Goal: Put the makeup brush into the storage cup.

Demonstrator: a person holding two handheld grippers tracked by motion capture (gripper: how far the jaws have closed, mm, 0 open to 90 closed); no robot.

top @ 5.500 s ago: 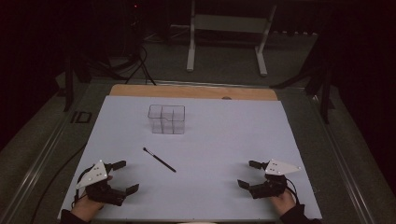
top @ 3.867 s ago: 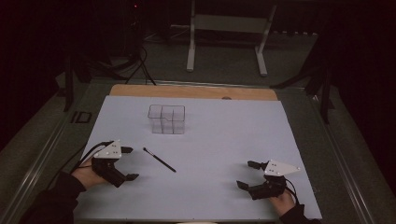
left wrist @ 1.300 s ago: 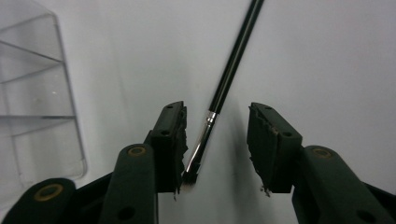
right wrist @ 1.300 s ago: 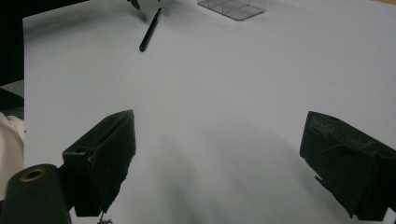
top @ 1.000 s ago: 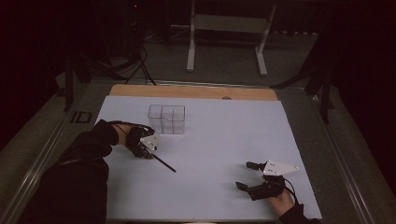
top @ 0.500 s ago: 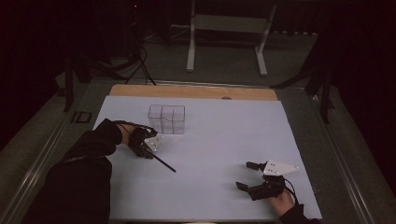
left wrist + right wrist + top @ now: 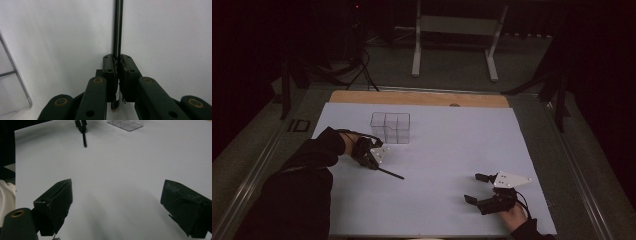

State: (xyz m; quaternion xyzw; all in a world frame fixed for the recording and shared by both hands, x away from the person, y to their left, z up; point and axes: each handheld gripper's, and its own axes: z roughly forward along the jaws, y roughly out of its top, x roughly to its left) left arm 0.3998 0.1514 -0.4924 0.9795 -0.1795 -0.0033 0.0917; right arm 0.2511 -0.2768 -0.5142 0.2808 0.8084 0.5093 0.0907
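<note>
Left gripper [image 7: 374,161] pinches black stick [image 7: 391,173] near clear box [image 7: 390,127].

A white sheet [image 7: 437,165] is spread over the table [image 7: 422,97], whose bare strip is left uncovered along the far edge. A compartmented clear box [image 7: 390,127] is placed on the sheet toward 11 o'clock from the sheet's middle. Just beside it, at its 7 o'clock, the left gripper [image 7: 373,159] is found, and a thin rod [image 7: 391,173] is laid on the sheet, extending from this gripper toward 4 o'clock. The right gripper [image 7: 474,188] is set on the sheet at 5 o'clock, well apart from the rod. A metal stand [image 7: 457,30] is seen behind the table, at 12 o'clock.
</note>
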